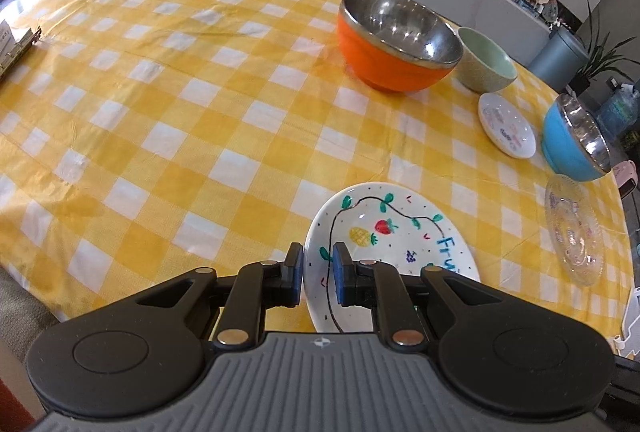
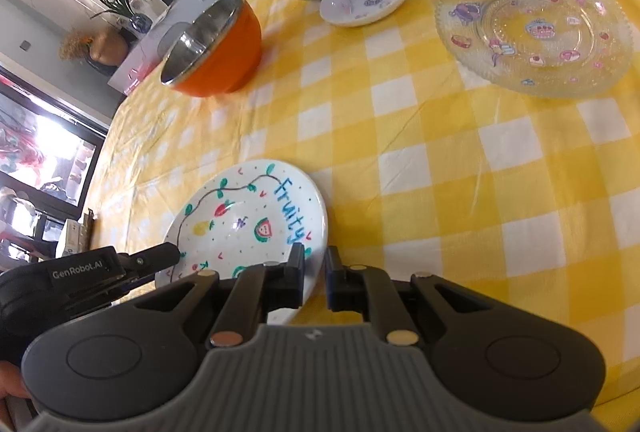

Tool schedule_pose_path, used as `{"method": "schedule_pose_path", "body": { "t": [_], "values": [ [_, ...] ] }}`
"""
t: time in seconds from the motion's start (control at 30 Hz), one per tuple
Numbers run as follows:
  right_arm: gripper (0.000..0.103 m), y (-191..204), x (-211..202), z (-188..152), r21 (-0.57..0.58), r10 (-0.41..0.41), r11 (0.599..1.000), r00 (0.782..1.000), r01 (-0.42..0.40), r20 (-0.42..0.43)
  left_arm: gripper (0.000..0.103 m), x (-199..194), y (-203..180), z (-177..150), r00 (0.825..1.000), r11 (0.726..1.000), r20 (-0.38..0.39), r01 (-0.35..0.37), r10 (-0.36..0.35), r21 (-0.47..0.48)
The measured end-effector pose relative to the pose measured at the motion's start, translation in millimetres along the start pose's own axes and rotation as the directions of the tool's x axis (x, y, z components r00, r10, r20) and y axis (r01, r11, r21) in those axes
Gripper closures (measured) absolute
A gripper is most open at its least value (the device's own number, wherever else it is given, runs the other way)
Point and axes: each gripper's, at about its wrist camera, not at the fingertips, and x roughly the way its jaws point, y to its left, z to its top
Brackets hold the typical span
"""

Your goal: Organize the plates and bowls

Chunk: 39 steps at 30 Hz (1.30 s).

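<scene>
The white fruit plate (image 2: pixel 256 220) lies on the near part of the yellow-and-white checked tablecloth (image 2: pixel 440 160), tipped a little off the cloth, held at 2 places on its rim. It is painted with a strawberry, a pineapple, a watermelon slice and a leafy vine, and blue lettering across it reads "Fruity"; from the left wrist view only "Fru" shows.

The left gripper (image 1: pixel 317 264) has its blue pads closed on the plate's edge, one pad above the rim and one below. The right gripper (image 2: pixel 315 266) is almost closed, with the opposite rim of the same plate between its fingers. The left gripper's body (image 2: pixel 86 272) carries a label reading "GenRobot.AI".

Farther back stand an orange bowl (image 1: pixel 394 48) with a steel inside, and a pale green bowl (image 1: pixel 486 62) just beside it. A small white dish (image 1: pixel 507 124) with pastel prints sits between the green bowl and a blue bowl (image 1: pixel 574 140) lined in steel. A clear glass plate (image 2: pixel 534 28) printed with cartoon cakes lies near the blue bowl, well apart from the fruit plate.
</scene>
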Motion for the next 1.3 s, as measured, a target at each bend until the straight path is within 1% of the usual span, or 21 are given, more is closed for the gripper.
{"method": "schedule_pose_path", "body": {
  "t": [0.2, 0.3, 0.37, 0.43, 0.47, 0.53, 0.57, 0.6, 0.67, 0.7, 0.73, 0.8, 0.83, 0.93, 1.0, 1.03, 1.1, 1.17, 1.3],
  "values": [
    [0.095, 2.9, 2.2, -0.3, -0.014, -0.020, 1.000, 1.000, 0.019, -0.017, 0.086, 3.9, 1.3, -0.4, 1.000, 1.000, -0.008, -0.009, 0.009, -0.005],
    [0.095, 4.0, 1.8, -0.6, -0.021, -0.024, 0.999, 0.999, 0.024, -0.021, 0.085, 7.1, 4.7, 0.1, 1.000, 1.000, -0.022, -0.005, 0.004, -0.023],
    [0.092, 3.8, 2.3, 0.2, -0.014, -0.015, 1.000, 1.000, 0.015, -0.027, 0.085, 10.3, 7.4, 0.0, 0.999, 0.999, -0.042, -0.006, 0.004, -0.035],
    [0.091, 3.5, 3.4, 1.6, -0.002, -0.012, 1.000, 0.999, 0.012, -0.035, 0.085, 12.6, 9.6, -0.7, 0.999, 0.999, -0.052, -0.010, 0.007, -0.043],
    [0.090, 3.1, 2.9, 2.1, 0.001, -0.013, 1.000, 0.999, 0.013, -0.034, 0.085, 12.5, 10.6, -1.2, 0.999, 0.999, -0.049, -0.004, 0.002, -0.048],
    [0.080, 3.0, 0.5, 3.4, 0.001, -0.016, 1.000, 1.000, 0.016, -0.020, 0.084, 12.5, 10.8, -0.4, 0.999, 0.999, -0.048, -0.004, 0.001, -0.052],
    [0.072, 3.2, -0.7, 4.0, -0.002, -0.018, 1.000, 1.000, 0.018, -0.014, 0.084, 12.6, 10.5, 0.0, 0.999, 0.999, -0.049, -0.005, 0.002, -0.050],
    [0.069, 3.5, -1.9, 4.3, -0.005, -0.024, 1.000, 1.000, 0.024, -0.010, 0.084, 12.6, 10.2, 0.2, 0.999, 0.999, -0.049, -0.005, 0.003, -0.050],
    [0.068, 4.0, -3.1, 5.1, -0.012, -0.038, 0.999, 0.999, 0.038, -0.004, 0.083, 12.3, 10.4, 0.6, 0.999, 0.999, -0.049, -0.005, 0.002, -0.052],
    [0.068, 3.8, -3.5, 5.6, -0.012, -0.043, 0.999, 0.999, 0.042, -0.002, 0.079, 11.3, 10.8, 1.2, 0.999, 0.998, -0.044, -0.001, -0.001, -0.055],
    [0.067, 3.6, -4.2, 6.1, -0.011, -0.043, 0.999, 0.999, 0.043, -0.001, 0.073, 9.5, 10.7, 1.5, 0.999, 0.998, -0.035, 0.004, -0.006, -0.057],
    [0.062, 3.9, -6.3, 7.1, -0.012, -0.044, 0.999, 0.999, 0.045, 0.006, 0.069, 4.4, 9.2, 3.1, 1.000, 0.999, -0.010, 0.006, -0.006, -0.054],
    [0.062, 4.3, -8.0, 7.5, -0.015, -0.047, 0.999, 0.999, 0.047, 0.013, 0.069, 1.0, 7.5, 4.1, 1.000, 0.999, 0.005, 0.005, -0.005, -0.050],
    [0.058, 6.9, -17.9, 10.1, -0.038, -0.063, 0.997, 0.997, 0.065, 0.050, 0.065, -11.8, -2.4, 8.1, 0.998, 0.999, 0.049, 0.033, -0.032, -0.018],
    [0.053, 9.3, -27.6, 13.1, -0.061, -0.083, 0.994, 0.993, 0.088, 0.090, 0.064, -21.3, -14.3, 11.4, 0.996, 0.998, 0.072, 0.057, -0.059, 0.023],
    [0.053, 10.3, -33.2, 15.1, -0.073, -0.094, 0.992, 0.989, 0.102, 0.116, 0.064, -26.4, -21.4, 12.9, 0.994, 0.996, 0.083, 0.070, -0.074, 0.049],
    [0.048, 10.3, -46.5, 19.7, -0.096, -0.118, 0.986, 0.978, 0.135, 0.170, 0.063, -35.9, -37.0, 16.0, 0.989, 0.990, 0.097, 0.099, -0.109, 0.102],
    [0.044, 6.7, -61.6, 25.2, -0.105, -0.146, 0.979, 0.963, 0.173, 0.226, 0.063, -43.3, -52.7, 17.7, 0.984, 0.981, 0.104, 0.130, -0.146, 0.146],
    [0.042, -10.2, -89.1, 35.2, -0.081, -0.199, 0.969, 0.932, 0.233, 0.304, 0.063, -49.0, -85.4, 14.5, 0.972, 0.958, 0.092, 0.194, -0.217, 0.210]
  ]
}}
